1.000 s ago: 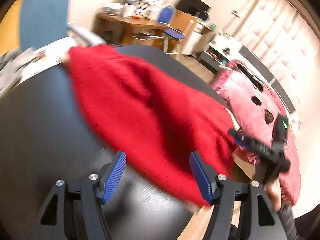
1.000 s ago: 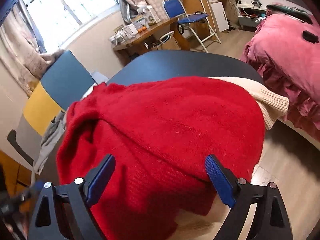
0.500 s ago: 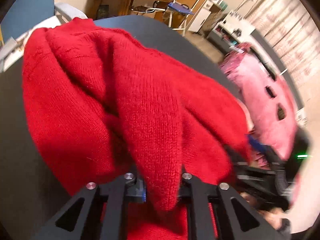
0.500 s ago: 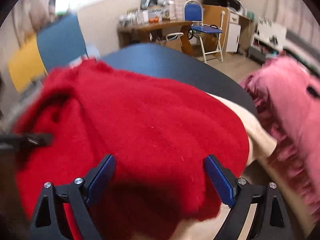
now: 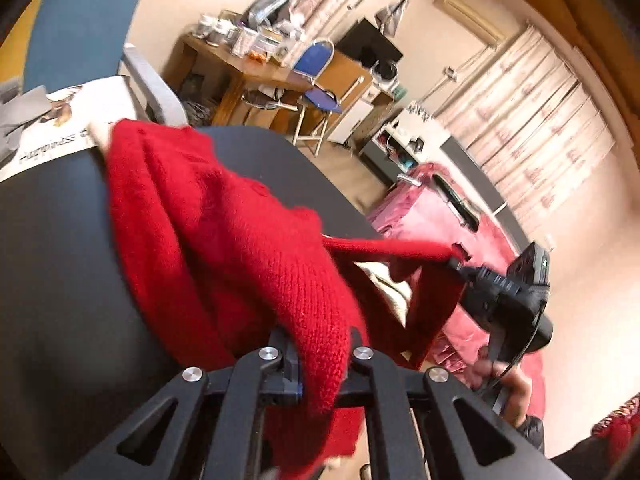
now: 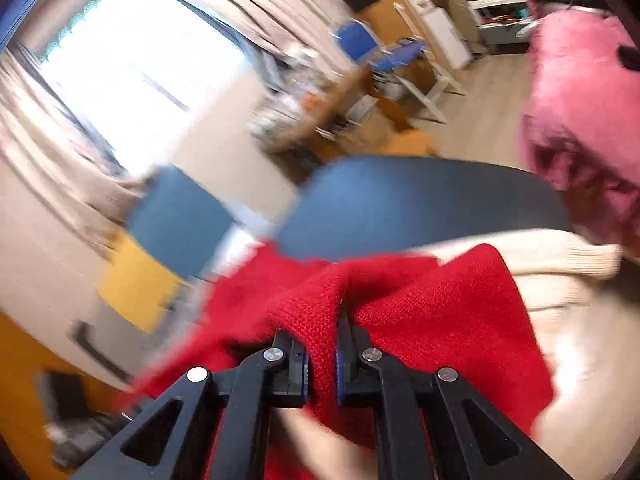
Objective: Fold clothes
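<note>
Both grippers, left (image 5: 320, 360) and right (image 6: 322, 360), pinch the red sweater (image 5: 240, 240) above the desk (image 5: 60, 260); keep the edge taut and level.

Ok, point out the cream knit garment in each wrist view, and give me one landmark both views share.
Left wrist view: the cream knit garment shows only as a small patch right of centre, behind the lifted red sweater.
Right wrist view: it lies at right of centre, its ribbed end sticking out from under the sweater, on the dark table.
Shared landmark: the blue folding chair by the wooden desk.
</note>
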